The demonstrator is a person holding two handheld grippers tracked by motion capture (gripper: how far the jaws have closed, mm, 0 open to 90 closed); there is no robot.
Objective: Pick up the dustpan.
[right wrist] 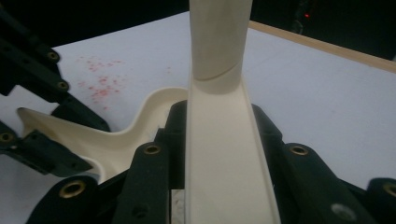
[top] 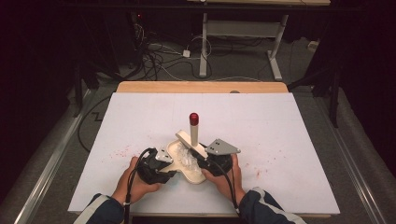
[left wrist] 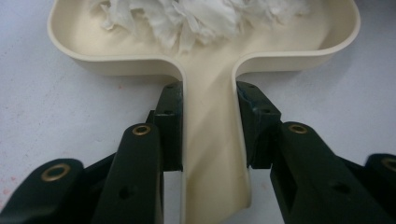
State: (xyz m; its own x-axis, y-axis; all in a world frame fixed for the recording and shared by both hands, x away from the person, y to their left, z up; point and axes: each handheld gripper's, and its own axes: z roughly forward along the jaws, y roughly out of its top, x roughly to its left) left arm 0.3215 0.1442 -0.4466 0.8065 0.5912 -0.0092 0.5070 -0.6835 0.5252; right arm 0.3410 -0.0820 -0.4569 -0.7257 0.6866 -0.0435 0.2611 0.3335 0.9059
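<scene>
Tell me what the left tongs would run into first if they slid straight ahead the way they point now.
The left tongs are clamped on the cream dustpan's handle. Straight ahead, their tips would likely meet the pan's outer wall where the handle widens, with white crumpled paper beyond it inside.

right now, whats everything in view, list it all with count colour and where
dustpan: one, cream, near edge of the table, handle clamped in the left gripper
crumpled scraps: one pile, white, inside the dustpan
brush: one, cream with a red tip, standing over the dustpan, handle clamped in the right gripper
red specks: scattered, on the table left of the dustpan
table: one, white top with a wooden far edge
cables: several, on the floor beyond the table
left gripper: black, shut
right gripper: black, shut
hands: two, dark striped sleeves
</scene>
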